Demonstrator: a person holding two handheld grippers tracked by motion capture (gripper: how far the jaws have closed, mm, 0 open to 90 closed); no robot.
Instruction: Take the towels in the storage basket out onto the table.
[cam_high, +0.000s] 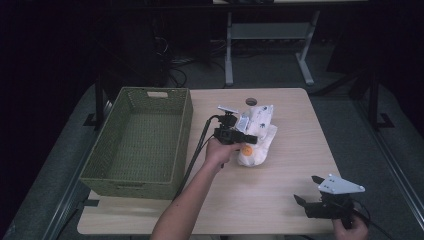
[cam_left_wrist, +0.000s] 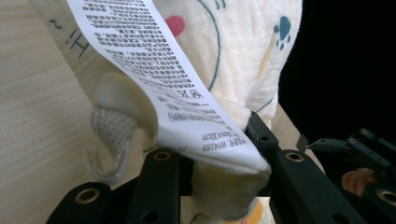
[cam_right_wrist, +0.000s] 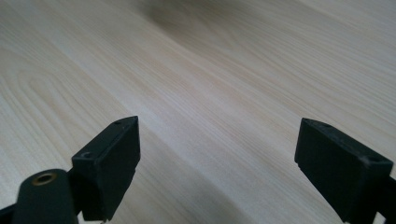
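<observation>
A white cloth printed with small dark figures lies bunched near the middle of the wooden table. My left gripper is at the cloth's left side, shut on a fold of it. In the left gripper view the cream fabric is pinched between the two black jaws of the left gripper, and a white printed care label hangs over them. My right gripper rests low near the table's front right corner, open. In the right gripper view bare wood lies between the jaws of the right gripper.
An olive woven basket with nothing in it stands on the left of the table, close beside my left forearm. A round cable hole sits near the far edge. Desk legs and cables stand on the dark floor beyond.
</observation>
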